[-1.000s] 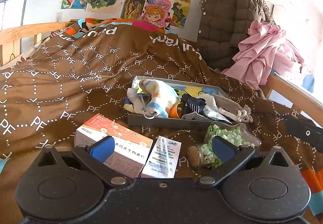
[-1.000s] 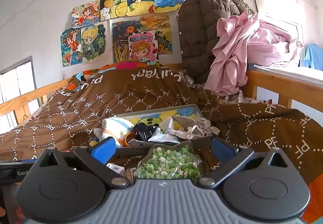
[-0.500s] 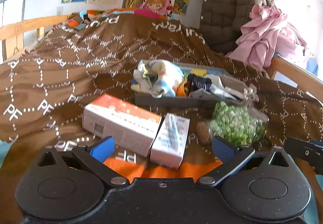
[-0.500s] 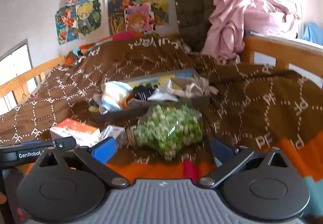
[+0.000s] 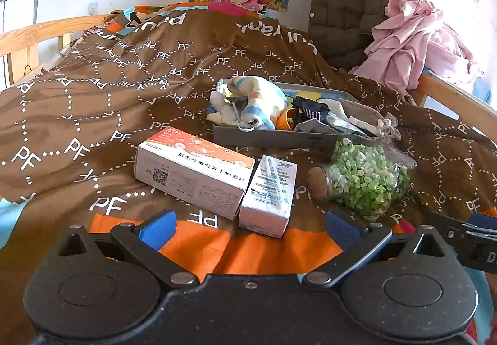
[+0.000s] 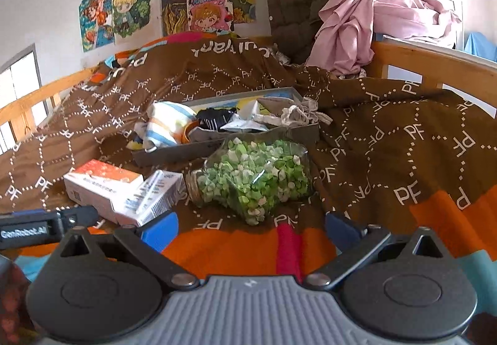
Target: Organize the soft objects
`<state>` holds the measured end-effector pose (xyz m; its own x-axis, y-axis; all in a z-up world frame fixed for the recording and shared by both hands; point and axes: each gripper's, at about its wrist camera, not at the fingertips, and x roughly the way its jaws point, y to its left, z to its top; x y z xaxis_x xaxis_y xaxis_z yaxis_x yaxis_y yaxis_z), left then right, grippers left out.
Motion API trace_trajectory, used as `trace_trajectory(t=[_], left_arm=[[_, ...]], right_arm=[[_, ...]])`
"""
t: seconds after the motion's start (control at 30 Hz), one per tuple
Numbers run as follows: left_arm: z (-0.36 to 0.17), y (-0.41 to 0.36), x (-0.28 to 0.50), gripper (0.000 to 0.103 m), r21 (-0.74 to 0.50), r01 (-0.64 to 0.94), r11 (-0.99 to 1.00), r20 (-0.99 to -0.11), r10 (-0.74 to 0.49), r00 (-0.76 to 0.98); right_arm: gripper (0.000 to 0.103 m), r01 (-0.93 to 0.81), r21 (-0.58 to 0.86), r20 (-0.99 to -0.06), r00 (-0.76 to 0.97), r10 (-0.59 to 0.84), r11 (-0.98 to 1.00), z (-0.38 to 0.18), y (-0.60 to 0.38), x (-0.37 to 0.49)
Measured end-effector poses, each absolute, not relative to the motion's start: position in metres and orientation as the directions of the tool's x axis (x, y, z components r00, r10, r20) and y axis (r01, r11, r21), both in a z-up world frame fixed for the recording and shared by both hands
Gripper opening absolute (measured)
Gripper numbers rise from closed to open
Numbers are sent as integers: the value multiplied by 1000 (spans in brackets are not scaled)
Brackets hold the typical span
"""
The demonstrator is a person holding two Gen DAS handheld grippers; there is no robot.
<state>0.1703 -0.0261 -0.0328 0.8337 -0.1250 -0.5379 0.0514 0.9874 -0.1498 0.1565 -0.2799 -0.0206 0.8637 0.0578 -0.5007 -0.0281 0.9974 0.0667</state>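
Open bedspread (image 5: pixel 93 102) left of grey tray (image 5: pixel 267 137) holding striped sock (image 5: pixel 264 102) and cloths; both hand-held grippers (image 5: pixel 248 228) (image 6: pixel 251 228) released, spread wide, near corked jar (image 6: pixel 254 180)

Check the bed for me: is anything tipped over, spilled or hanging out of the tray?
The jar of green bits lies on its side on the blanket, cork still in, nothing spilled. In the tray, a beige drawstring pouch droops over the right end. The two boxes lie flat in front.
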Motion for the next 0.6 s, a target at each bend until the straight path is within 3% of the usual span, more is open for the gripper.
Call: trace_trajectory(t=[0.6], left_arm=[[-37,-27,165,102,-137,52,989,-544,-119,830]], right_arm=[[103,-36,45,-468,882,53,998,-20,-279,154]])
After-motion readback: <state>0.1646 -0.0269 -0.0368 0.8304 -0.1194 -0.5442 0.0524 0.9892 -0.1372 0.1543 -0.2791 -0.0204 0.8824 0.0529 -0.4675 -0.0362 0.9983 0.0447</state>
